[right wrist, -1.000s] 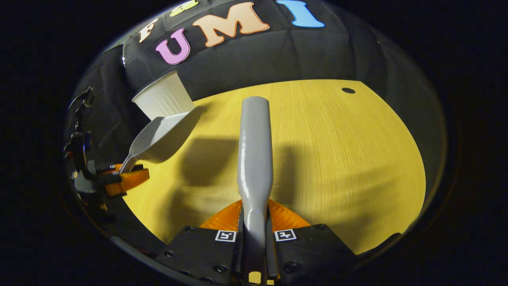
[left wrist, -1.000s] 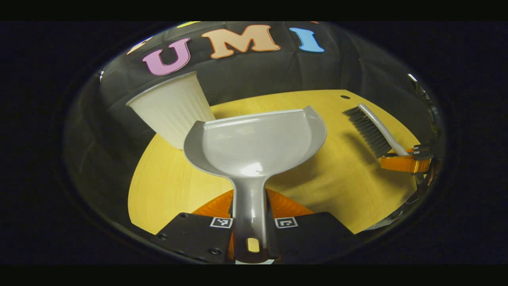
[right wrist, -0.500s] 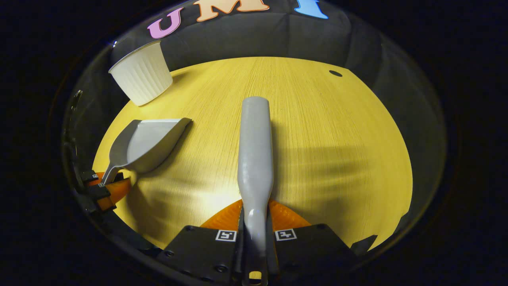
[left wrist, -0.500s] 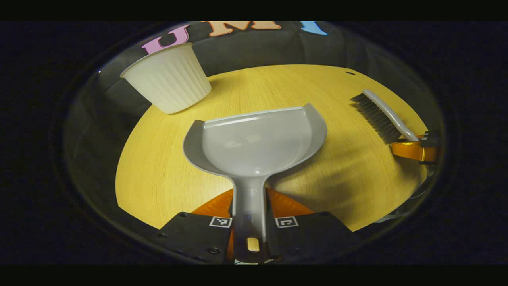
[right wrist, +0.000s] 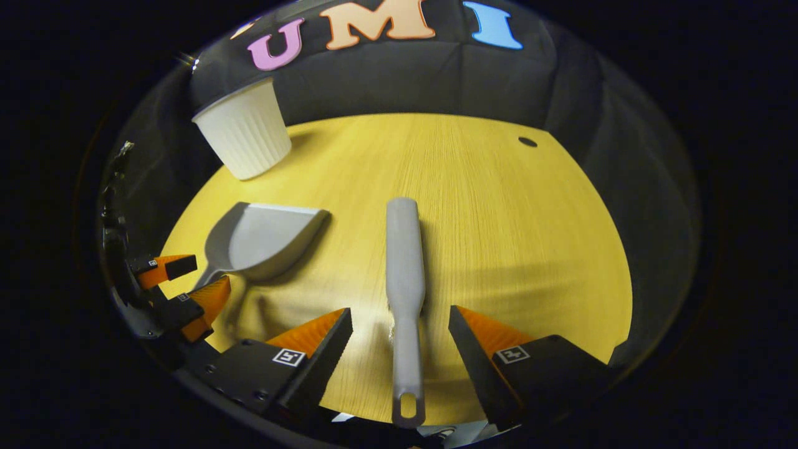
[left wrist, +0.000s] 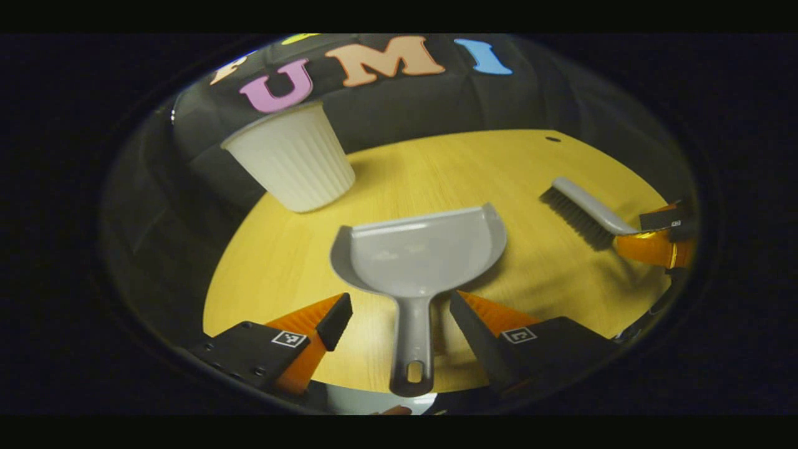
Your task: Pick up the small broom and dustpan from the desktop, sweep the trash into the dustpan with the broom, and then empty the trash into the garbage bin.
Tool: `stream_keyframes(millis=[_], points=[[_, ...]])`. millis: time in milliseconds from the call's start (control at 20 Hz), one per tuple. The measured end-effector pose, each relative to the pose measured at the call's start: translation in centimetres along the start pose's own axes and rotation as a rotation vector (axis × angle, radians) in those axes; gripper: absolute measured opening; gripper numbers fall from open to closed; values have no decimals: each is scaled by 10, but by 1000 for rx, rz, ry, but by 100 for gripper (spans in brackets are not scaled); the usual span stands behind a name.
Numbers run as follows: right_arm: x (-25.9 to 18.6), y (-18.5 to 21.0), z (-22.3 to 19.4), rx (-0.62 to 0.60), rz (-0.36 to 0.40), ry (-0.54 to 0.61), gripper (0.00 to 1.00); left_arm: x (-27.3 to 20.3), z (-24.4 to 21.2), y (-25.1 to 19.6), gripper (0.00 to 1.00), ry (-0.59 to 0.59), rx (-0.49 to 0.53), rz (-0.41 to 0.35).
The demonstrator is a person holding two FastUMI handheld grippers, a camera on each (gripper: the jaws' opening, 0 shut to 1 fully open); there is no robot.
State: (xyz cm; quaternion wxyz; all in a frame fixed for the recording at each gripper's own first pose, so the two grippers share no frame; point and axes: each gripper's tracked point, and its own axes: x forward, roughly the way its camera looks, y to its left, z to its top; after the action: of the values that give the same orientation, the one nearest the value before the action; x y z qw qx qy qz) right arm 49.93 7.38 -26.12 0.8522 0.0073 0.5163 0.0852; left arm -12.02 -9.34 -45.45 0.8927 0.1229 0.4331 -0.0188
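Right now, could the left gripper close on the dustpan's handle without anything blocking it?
Probably yes. The left gripper is open, its fingers standing either side of the dustpan handle, which lies flat on the desktop between them. Nothing sits in that gap; the broom and the bin lie well apart.

We see yellow wood-grain tabletop [left wrist: 436,162], grain running toward far edge. Small dark round hole [right wrist: 527,142] near its far right corner. Black cloth wall [right wrist: 405,81] rises beyond far edge. Soft shadows cross near part of tabletop.
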Motion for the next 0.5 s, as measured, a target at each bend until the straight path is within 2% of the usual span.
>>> stream_keyframes(millis=[150, 300, 350, 500], points=[[-50, 10, 72, -25, 67, -311, 94, -49, 71, 7, 94, -248, -66, 70], [-108, 11, 148, -35, 121, -583, 93, -96, 127, 4, 94, -404, -127, 84], [-122, 11, 169, -33, 137, -636, 93, -106, 144, 6, 93, -439, -136, 97], [-168, 15, 223, -13, 155, -720, 93, -132, 179, 0, 93, -527, -180, 68]])
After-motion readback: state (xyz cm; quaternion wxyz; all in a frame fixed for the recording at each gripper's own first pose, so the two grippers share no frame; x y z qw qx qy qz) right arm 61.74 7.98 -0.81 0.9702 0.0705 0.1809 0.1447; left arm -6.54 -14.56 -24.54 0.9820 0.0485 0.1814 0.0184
